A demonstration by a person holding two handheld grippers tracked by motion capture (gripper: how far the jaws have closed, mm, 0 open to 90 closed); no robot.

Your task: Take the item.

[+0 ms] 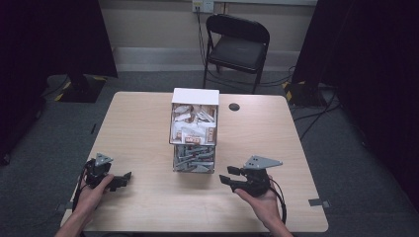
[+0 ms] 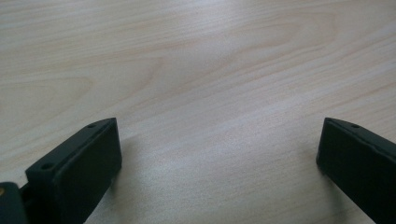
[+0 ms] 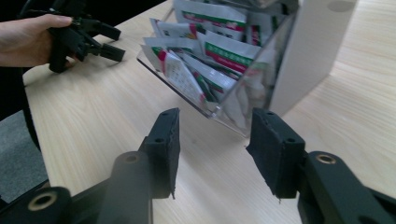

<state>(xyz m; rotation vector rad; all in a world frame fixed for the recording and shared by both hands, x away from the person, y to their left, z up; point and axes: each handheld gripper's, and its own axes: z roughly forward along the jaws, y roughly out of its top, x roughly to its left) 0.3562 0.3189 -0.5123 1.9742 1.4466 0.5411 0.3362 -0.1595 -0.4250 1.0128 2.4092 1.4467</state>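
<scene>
I hold one gripper in each hand over the light wooden tabletop (image 1: 143, 128). My left gripper (image 1: 121, 178) rests low at the near left part of the tabletop, and its jaws stand wide apart; in the left gripper view there is only bare wood grain between them, and they hold nothing. My left hand (image 1: 94, 190) closes around its body.

My right gripper (image 1: 228, 176) is at the near right side, and its jaws point toward the clear box (image 1: 194, 131) in the middle of the tabletop. The jaws are partly open, with a gap between them, and nothing is between the pads. In the right gripper view (image 3: 212, 140) the near lower corner of the box (image 3: 219, 109) is just beyond the fingertips, close but not touching (a small strip of tabletop shows between them).

The box has a white back wall and stands upright. Its upper part is full of white sachets (image 1: 193, 126) with red and green print, and its lower compartment has greyish packets (image 1: 193, 155). In the right gripper view the sachets (image 3: 210, 51) lean against the clear front wall.

Behind the table a black folding chair (image 1: 237, 47) stands on the grey carpet, well apart from the box. A small dark round spot (image 1: 234, 106) is on the tabletop, to the right of the box.
</scene>
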